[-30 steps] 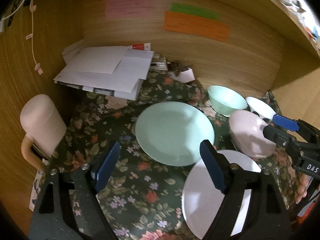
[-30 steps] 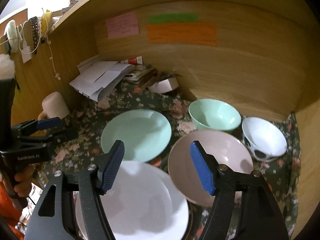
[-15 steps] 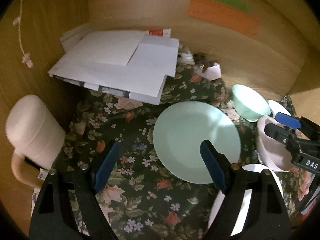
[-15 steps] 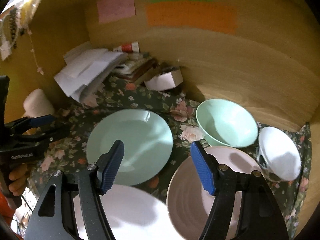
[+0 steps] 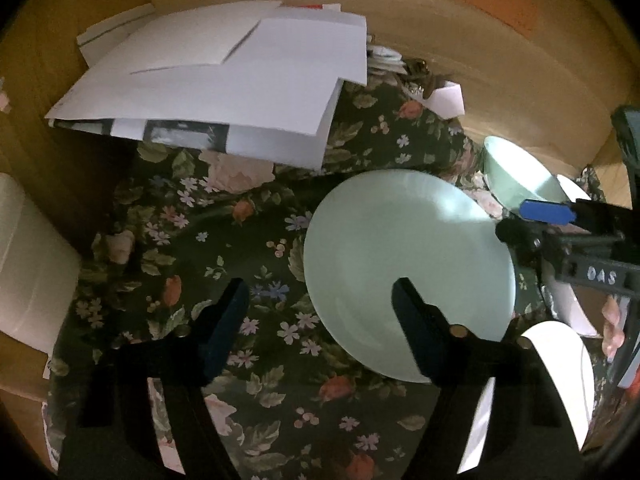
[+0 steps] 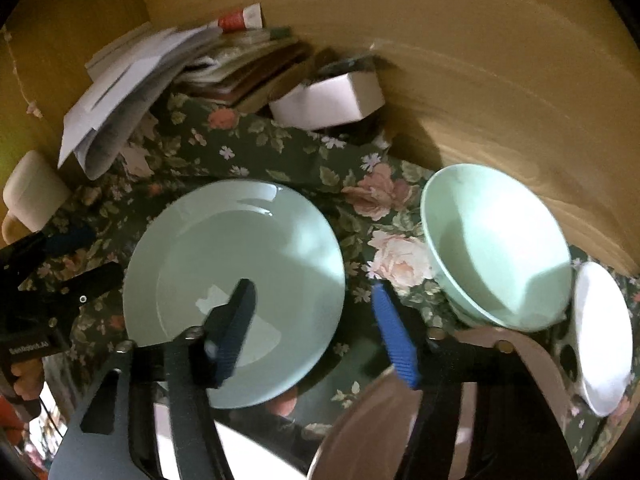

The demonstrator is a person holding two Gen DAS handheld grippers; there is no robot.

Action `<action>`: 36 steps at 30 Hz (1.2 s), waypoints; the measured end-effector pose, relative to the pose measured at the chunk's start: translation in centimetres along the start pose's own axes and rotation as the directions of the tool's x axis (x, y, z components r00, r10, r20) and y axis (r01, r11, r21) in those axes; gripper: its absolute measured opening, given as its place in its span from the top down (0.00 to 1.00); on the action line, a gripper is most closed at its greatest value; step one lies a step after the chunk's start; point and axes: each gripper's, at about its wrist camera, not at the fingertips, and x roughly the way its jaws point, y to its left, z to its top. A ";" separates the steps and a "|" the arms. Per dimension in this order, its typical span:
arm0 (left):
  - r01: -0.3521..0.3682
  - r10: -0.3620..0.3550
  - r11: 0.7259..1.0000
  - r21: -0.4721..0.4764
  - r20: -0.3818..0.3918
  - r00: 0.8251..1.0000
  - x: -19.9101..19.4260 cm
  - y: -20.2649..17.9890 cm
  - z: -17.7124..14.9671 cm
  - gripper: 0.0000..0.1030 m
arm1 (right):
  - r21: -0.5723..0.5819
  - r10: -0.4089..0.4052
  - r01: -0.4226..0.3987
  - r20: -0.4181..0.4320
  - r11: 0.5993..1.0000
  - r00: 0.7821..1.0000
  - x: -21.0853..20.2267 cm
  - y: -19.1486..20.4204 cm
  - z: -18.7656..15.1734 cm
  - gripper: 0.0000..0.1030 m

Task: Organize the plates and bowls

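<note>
My left gripper (image 5: pixel 320 300) wide apart and empty above the mint plate's (image 5: pixel 404 264) left rim, on the floral cloth (image 5: pixel 224 248); my right gripper (image 6: pixel 316 300) likewise spread, holding nothing, over the plate's right edge, mint bowl (image 6: pixel 496 248) just beside, white bowl (image 6: pixel 604 332) beyond, pink bowl (image 6: pixel 532 364) nearest.

Glossy mint plate (image 6: pixel 236 264) on matt floral cloth (image 5: pixel 192 240), wood-grain wall (image 6: pixel 500 80).
</note>
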 end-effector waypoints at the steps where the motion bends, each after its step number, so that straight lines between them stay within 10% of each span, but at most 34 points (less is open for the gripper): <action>1: 0.007 -0.007 1.000 0.001 -0.007 1.000 0.2 0.0 -0.1 0.32 | 0.005 0.008 -0.008 -0.018 1.000 1.000 0.4 -0.2 0.2 0.56; 13: 0.041 -0.042 0.999 -0.014 -0.054 0.998 2.2 0.7 -0.3 0.57 | -0.022 -0.005 0.003 -0.118 1.000 0.993 2.7 -0.2 1.2 0.69; 36: 0.053 -0.060 0.995 -0.080 -0.089 0.994 2.1 4.9 -2.2 0.60 | -0.052 0.071 -0.082 -0.193 0.995 0.979 4.0 5.4 0.4 0.74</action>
